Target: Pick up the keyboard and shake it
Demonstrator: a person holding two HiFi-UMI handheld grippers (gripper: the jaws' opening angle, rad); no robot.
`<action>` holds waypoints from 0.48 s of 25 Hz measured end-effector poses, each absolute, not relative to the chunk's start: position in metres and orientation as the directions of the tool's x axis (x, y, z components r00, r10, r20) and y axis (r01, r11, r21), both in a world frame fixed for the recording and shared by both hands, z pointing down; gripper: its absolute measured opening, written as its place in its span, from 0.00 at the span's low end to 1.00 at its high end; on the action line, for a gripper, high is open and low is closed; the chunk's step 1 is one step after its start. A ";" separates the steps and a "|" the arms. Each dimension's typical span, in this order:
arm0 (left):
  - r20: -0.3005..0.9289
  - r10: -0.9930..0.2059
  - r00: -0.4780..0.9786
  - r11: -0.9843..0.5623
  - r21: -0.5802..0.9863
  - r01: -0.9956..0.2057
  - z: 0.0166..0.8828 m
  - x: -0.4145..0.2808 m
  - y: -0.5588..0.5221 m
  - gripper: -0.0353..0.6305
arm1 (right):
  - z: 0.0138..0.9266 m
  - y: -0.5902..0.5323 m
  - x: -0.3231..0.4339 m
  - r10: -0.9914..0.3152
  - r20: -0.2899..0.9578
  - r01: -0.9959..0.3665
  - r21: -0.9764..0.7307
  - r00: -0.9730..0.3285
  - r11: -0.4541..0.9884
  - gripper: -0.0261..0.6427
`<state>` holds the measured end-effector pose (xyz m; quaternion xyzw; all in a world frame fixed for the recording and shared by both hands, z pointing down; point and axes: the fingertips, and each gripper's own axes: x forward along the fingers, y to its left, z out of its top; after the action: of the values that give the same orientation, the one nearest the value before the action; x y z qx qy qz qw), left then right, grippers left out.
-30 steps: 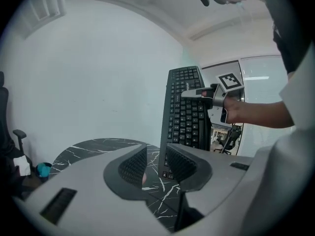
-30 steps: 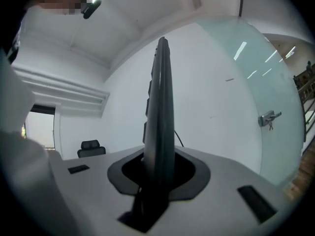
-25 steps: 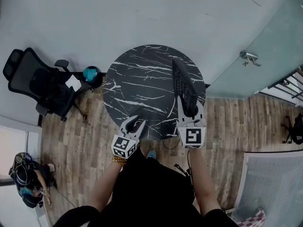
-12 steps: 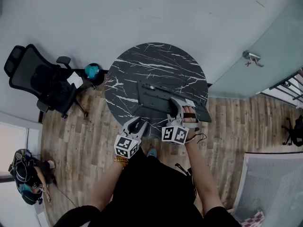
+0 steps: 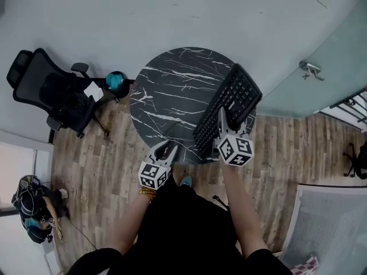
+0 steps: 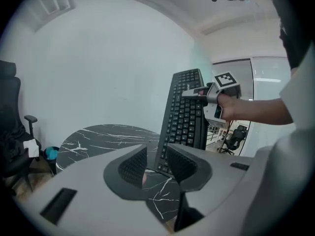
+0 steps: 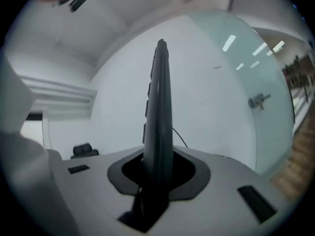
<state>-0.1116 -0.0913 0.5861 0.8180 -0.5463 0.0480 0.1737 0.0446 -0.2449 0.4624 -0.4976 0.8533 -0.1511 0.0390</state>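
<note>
Right gripper [image 5: 230, 126]: jaws clenched on near end of black keyboard [image 5: 230, 98], held above marble table [image 5: 172, 90], right side | Left gripper [image 5: 166, 149]: jaws apart, empty, near table edge.

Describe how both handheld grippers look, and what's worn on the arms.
The left gripper and right gripper are light grey plastic, each with two tapered jaws lined by dark textured pads. Each carries a white cube printed with black square markers. Forearms are bare; the top looks black.

Left gripper [image 5: 164, 151] low, jaws slightly apart, seemingly empty, right gripper [image 5: 228, 124] clamping keyboard [image 5: 234, 95]
</note>
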 end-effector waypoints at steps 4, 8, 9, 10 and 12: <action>0.283 -0.873 0.397 -0.339 0.235 -0.911 0.593 -0.112 -0.089 0.25 | 0.477 -0.247 0.063 -0.884 0.022 -0.735 -0.566 -0.467 0.374 0.18; 0.319 -0.861 0.395 -0.350 0.191 -0.917 0.611 -0.108 -0.083 0.25 | 0.529 -0.241 0.065 -0.883 0.079 -0.632 -0.728 -0.463 0.266 0.18; 0.335 -0.857 0.392 -0.367 0.137 -0.920 0.617 -0.104 -0.081 0.25 | 0.544 -0.238 0.065 -0.887 0.104 -0.615 -0.756 -0.451 0.224 0.18; 0.354 -0.851 0.389 -0.393 0.064 -0.917 0.624 -0.098 -0.078 0.25 | 0.560 -0.235 0.065 -0.891 0.128 -0.603 -0.777 -0.436 0.183 0.18; 0.398 -0.837 0.375 -0.440 -0.081 -0.895 0.639 -0.087 -0.069 0.28 | 0.590 -0.228 0.064 -0.898 0.172 -0.589 -0.800 -0.404 0.112 0.18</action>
<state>-0.0868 -0.0694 0.6393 0.8259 -0.5242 0.1940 0.0739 0.0643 -0.2282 0.5904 -0.5143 0.7231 -0.4236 0.1824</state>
